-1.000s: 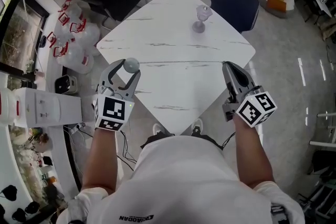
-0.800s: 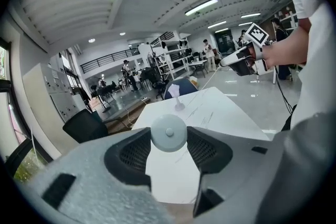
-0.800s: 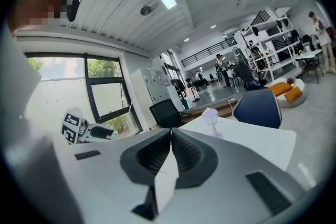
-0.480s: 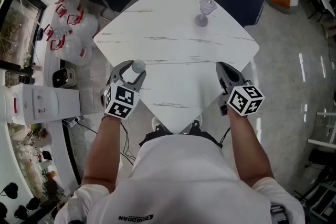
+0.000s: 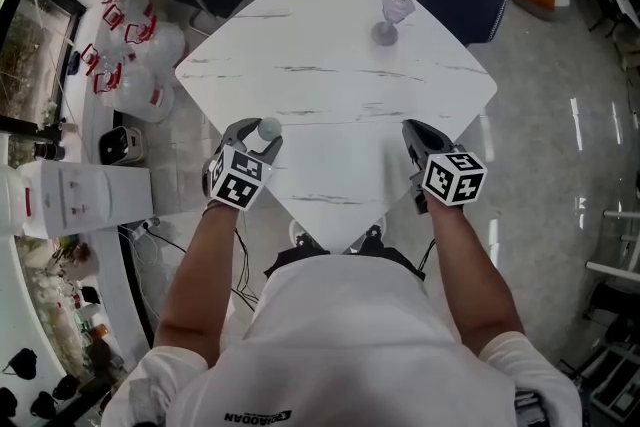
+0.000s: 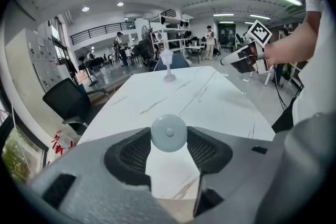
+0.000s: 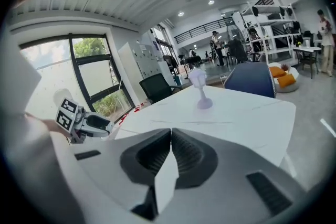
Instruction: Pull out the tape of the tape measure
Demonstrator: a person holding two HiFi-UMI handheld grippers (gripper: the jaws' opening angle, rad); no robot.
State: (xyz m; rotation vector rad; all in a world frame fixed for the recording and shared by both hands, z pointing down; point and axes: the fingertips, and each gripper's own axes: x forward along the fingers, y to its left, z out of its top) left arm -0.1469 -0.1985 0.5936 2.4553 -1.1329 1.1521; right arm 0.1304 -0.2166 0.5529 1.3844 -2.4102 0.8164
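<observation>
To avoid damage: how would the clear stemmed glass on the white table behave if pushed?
The clear stemmed glass probably tips easily, standing on a thin stem and small foot. It looks clear and thin-walled, so likely light and fragile.

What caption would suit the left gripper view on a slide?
Left gripper clamps a round tape measure over a white table, with a glass farther off.

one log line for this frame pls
left hand-held gripper: shut on tape measure | right hand-held gripper: shut, empty | pull: not yet done | glass: far side of table
</observation>
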